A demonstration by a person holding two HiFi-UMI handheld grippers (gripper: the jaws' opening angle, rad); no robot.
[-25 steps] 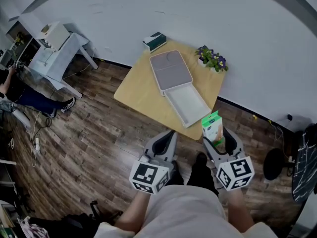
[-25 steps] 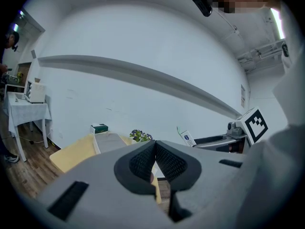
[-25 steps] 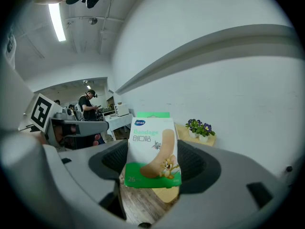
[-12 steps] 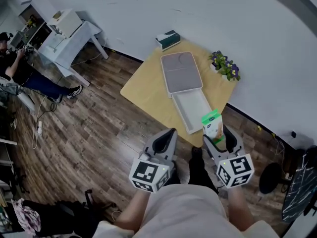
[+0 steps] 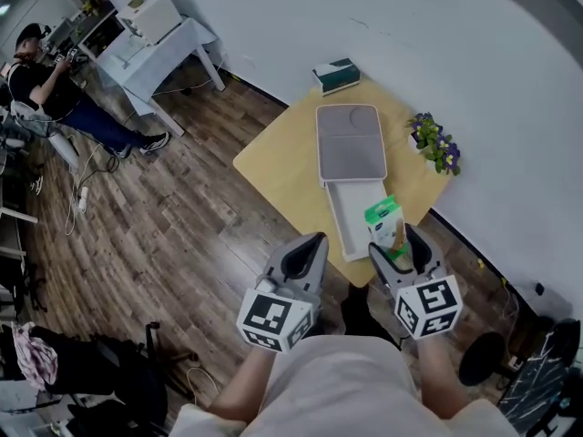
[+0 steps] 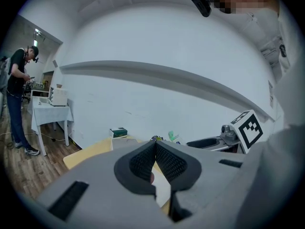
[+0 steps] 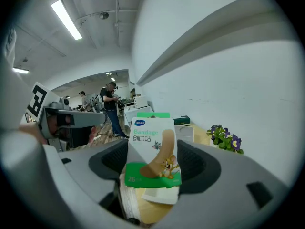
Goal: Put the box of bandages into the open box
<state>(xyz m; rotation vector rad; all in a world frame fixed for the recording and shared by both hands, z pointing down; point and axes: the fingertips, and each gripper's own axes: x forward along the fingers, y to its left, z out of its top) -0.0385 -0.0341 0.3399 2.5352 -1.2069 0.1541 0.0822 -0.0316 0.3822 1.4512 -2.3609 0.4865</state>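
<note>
- Currently, the box of bandages [image 7: 153, 149] is held upright between the pads of the right gripper [image 7: 153, 168], whose jaws are closed against its two sides.
- Its printed front, with a cartoon plaster and a green band along the bottom, is turned toward that gripper's camera.
- In the head view, the held box is seen over the near right rim of the open box [image 5: 351, 209]. It has not been set down inside, and how far above the rim it is cannot be told.
- The open box is seen as a shallow white tray lying flat on the wooden table [image 5: 278, 167], with a grey lid [image 5: 351, 142] touching its far end.
- The left gripper [image 6: 154, 147] is held beside the right one, short of the table's near edge. Its jaws are pressed together at the tips and nothing is gripped between them.
- A dark green box [image 5: 335, 75] is placed at the table's far corner.
- A potted plant with purple flowers [image 5: 436, 144] is set at the table's right side, close to the wall.
- Well apart to the left, a person [image 5: 50, 85] is seen near a white table [image 5: 155, 39] on the wooden floor [image 5: 182, 217].
</note>
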